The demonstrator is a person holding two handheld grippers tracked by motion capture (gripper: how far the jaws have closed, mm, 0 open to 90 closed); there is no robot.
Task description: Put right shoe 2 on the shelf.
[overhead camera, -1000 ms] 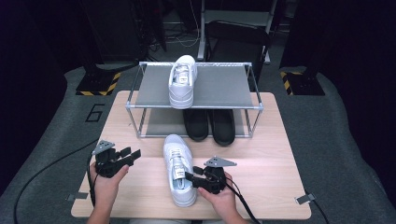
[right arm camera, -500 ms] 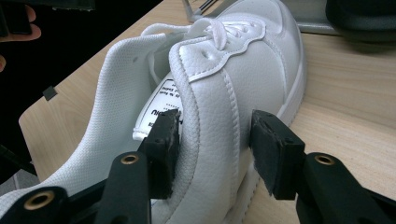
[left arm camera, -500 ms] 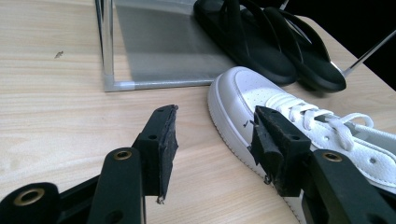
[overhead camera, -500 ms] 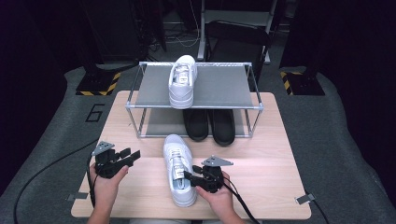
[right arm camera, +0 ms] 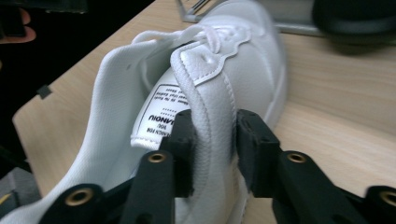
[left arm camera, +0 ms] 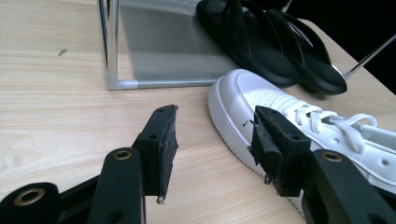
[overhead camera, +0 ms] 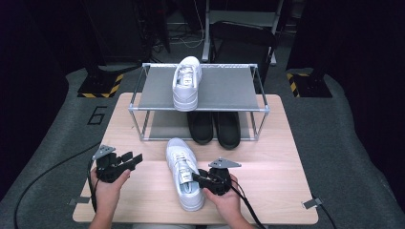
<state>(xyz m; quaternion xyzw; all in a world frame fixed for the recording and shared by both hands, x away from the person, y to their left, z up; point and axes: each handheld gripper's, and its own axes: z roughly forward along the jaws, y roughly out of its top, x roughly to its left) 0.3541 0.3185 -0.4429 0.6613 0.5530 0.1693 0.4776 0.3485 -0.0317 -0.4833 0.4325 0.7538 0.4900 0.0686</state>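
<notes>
A white sneaker [overhead camera: 184, 171] lies on the wooden table [overhead camera: 267, 157], toe toward the rack. My right gripper [overhead camera: 197, 179] reaches it from the right at the heel end. Its jaws have just been closing, and in the right gripper view [right arm camera: 212, 135] the pads pinch the sneaker's [right arm camera: 224, 56] padded collar wall, one inside and one outside. My left gripper [overhead camera: 133, 160] stands open to the left of the sneaker, apart from it. In the left gripper view [left arm camera: 212, 140] nothing is between its pads, and the sneaker's toe [left arm camera: 243, 93] lies just beyond the right pad.
A metal shoe rack [overhead camera: 229, 88] stands at the back of the table, with a second white sneaker [overhead camera: 186, 83] on its top shelf. A pair of black slippers [overhead camera: 215, 126] sits under it. The rack's corner post [left arm camera: 112, 42] rises ahead of the left gripper.
The right gripper's jaws have closed onto the sneaker's collar wall. Neither hand has shifted, and the left gripper stays open.
</notes>
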